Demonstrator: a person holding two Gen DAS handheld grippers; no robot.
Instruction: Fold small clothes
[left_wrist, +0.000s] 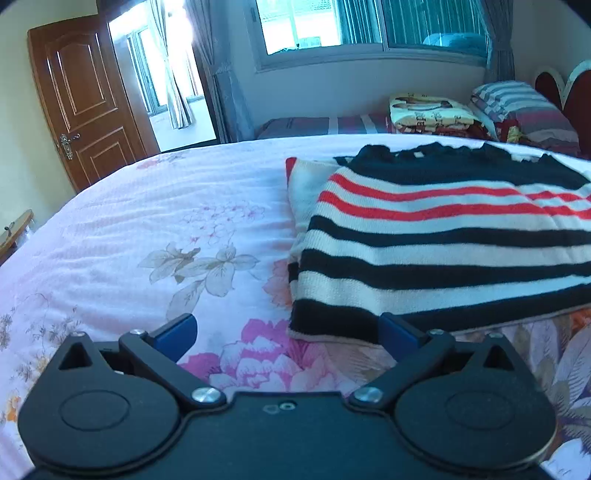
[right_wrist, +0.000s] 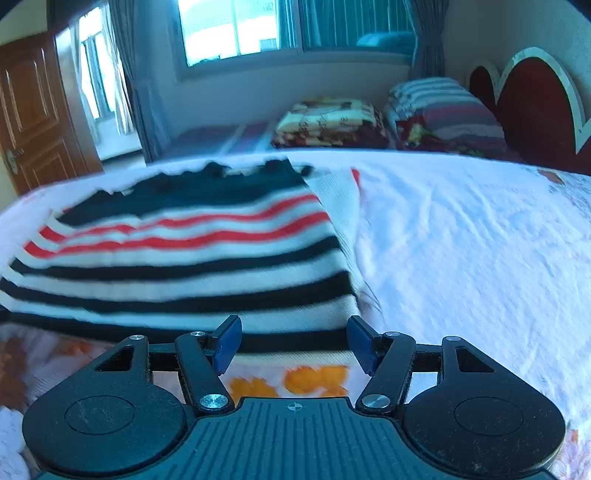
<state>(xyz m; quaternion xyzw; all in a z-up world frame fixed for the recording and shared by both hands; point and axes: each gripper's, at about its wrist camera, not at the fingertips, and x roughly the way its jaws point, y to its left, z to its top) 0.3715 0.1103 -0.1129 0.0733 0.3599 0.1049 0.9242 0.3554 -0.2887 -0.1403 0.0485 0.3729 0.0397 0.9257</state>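
Note:
A folded knit sweater with black, white and red stripes lies flat on the flowered bedspread. In the left wrist view it fills the right half, and my left gripper stands wide open at its near left corner, with nothing between the blue pads. The right wrist view shows the same sweater on the left. My right gripper is open just short of the near hem at its right corner, pads apart from the cloth.
Folded blankets and a striped pillow are stacked at the head of the bed by the red headboard. A wooden door stands open at the far left. Bare bedspread stretches right of the sweater.

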